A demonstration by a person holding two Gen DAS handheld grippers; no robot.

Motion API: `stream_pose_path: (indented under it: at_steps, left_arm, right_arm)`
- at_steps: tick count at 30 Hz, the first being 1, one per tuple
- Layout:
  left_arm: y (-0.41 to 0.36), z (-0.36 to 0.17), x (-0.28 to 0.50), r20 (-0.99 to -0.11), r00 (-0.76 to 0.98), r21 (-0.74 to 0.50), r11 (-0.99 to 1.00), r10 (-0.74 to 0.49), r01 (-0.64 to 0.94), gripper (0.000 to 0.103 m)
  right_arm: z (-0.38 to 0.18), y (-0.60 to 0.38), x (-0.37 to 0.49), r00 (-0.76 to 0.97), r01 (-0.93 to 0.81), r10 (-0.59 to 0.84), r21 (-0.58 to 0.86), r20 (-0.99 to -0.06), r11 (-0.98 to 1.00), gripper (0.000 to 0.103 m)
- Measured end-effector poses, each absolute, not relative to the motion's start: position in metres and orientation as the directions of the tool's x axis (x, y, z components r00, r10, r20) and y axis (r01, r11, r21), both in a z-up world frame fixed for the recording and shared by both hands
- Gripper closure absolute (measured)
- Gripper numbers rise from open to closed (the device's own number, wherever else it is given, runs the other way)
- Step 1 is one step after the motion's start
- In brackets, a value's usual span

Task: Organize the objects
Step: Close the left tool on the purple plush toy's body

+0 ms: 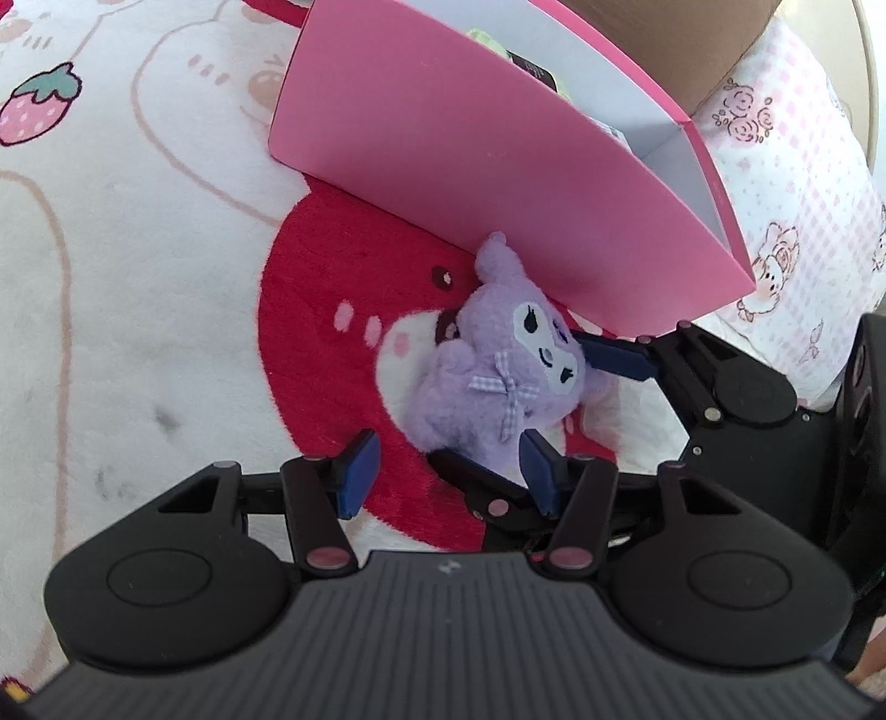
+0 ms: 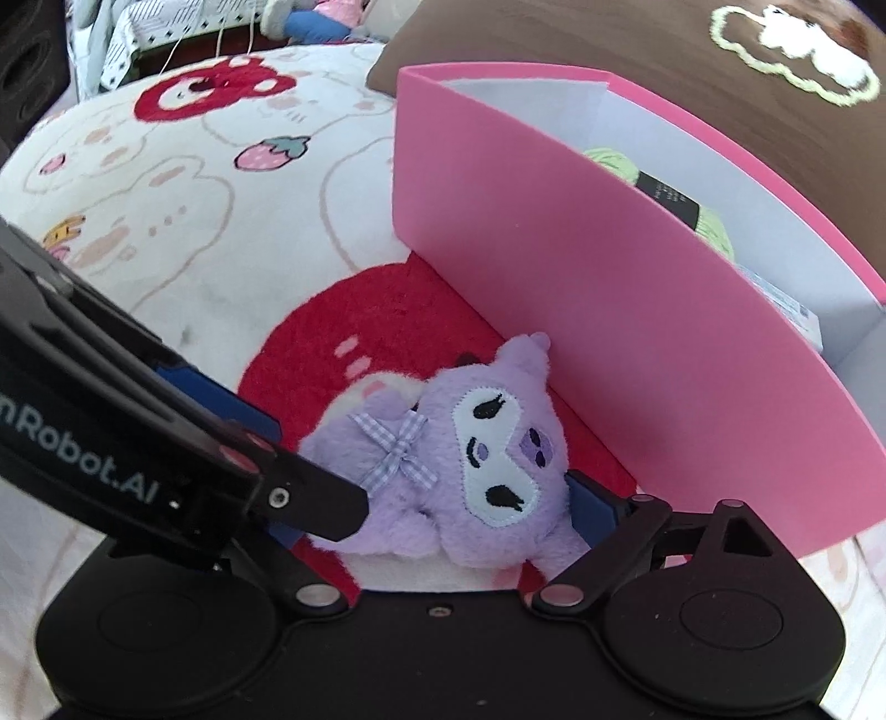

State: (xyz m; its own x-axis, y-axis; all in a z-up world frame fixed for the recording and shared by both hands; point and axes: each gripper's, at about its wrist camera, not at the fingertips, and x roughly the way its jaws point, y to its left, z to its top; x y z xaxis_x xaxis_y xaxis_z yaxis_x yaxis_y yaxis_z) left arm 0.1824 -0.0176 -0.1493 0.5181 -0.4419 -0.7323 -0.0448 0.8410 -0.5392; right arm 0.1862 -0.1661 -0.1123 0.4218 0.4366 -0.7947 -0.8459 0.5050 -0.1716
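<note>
A purple plush toy [image 1: 501, 368] with a checked bow lies on the red patch of the rug, against the pink box [image 1: 443, 166]. It also shows in the right wrist view [image 2: 470, 465], beside the box [image 2: 637, 343]. My left gripper [image 1: 448, 471] is open, its blue pads wide apart, just in front of the toy. My right gripper [image 2: 443, 515] has a finger on each side of the toy; its far finger [image 1: 614, 357] shows beside the toy's head. I cannot tell whether it presses the toy. Green yarn [image 2: 614, 163] lies inside the box.
A white fluffy rug [image 1: 138, 277] with strawberry and bear prints covers the surface. A brown cushion [image 2: 609, 44] lies behind the box. A pink checked cloth [image 1: 803, 194] lies to the right of the box.
</note>
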Motion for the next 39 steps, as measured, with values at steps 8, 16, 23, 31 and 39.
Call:
stream_pose_path:
  at_steps: [8, 16, 23, 31, 39]
  left_arm:
    - [-0.011, -0.143, 0.177, -0.716, 0.544, -0.547, 0.836, -0.438, -0.047, 0.049]
    - [0.005, -0.14, 0.166, -0.713, 0.552, -0.562, 0.824, -0.432, -0.08, 0.056]
    - [0.017, -0.136, 0.15, -0.7, 0.535, -0.605, 0.791, -0.473, -0.09, 0.069]
    - [0.019, -0.137, 0.142, -0.739, 0.525, -0.556, 0.822, -0.422, -0.122, 0.07]
    - [0.022, -0.139, 0.144, -0.788, 0.471, -0.51, 0.849, -0.395, -0.14, 0.07]
  right_arm:
    - [-0.109, -0.154, 0.167, 0.391, -0.86, 0.455, -0.142, -0.8, 0.49, 0.009]
    - [-0.11, -0.156, 0.167, 0.396, -0.775, 0.437, -0.039, -0.808, 0.631, 0.009]
    - [-0.111, -0.171, 0.169, 0.343, -0.684, 0.486, 0.141, -0.804, 0.716, 0.009]
    - [-0.107, -0.179, 0.15, 0.265, -0.676, 0.572, 0.273, -0.776, 0.684, 0.005]
    - [-0.109, -0.187, 0.136, 0.275, -0.672, 0.591, 0.288, -0.758, 0.682, 0.005]
